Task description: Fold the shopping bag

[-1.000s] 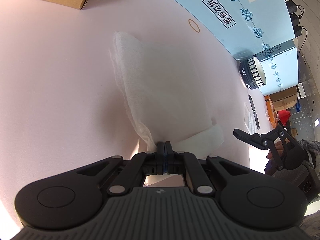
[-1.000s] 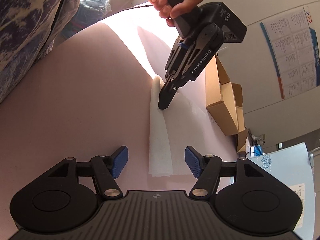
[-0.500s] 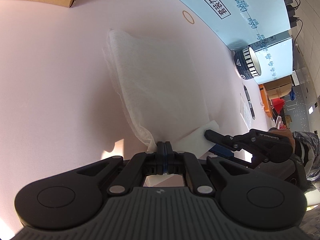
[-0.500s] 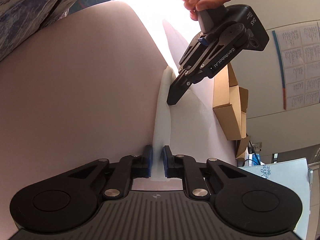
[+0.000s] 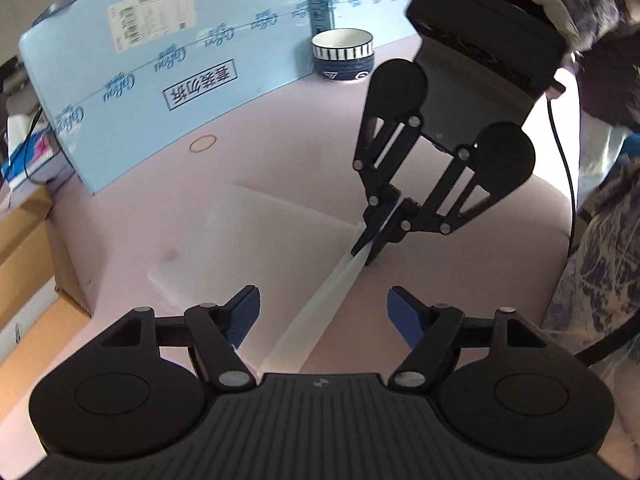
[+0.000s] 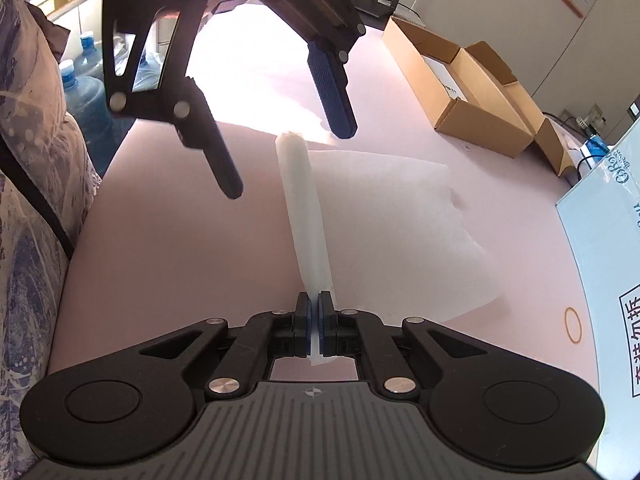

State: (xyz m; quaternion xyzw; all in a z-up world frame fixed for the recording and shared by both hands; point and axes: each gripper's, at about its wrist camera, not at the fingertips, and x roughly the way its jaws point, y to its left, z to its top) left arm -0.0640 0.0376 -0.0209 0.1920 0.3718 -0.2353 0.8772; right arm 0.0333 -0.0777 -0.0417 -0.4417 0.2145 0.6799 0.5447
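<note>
The white shopping bag [image 5: 260, 236] lies flattened on the pink table [image 5: 288, 128], with one edge gathered into a long narrow strip [image 6: 306, 216]. My right gripper [image 6: 314, 312] is shut on the near end of that strip and also shows in the left wrist view [image 5: 368, 246], pinching it. My left gripper [image 5: 324, 316] has its jaws opening, and the strip runs between them untouched. In the right wrist view the left gripper [image 6: 288, 158] hangs over the strip's far end, fingers spread.
A tall blue carton [image 5: 168, 64] stands at the back with a striped bowl [image 5: 342, 54] beside it. A rubber band [image 5: 203, 144] lies near the carton. Open cardboard boxes [image 6: 472, 92] sit at the far side. A person's patterned sleeve [image 6: 28, 200] borders the table.
My left gripper has let go of the bag, opened, rolled and risen. My right gripper, open a second ago, has shut on the strip's end and lifted it slightly.
</note>
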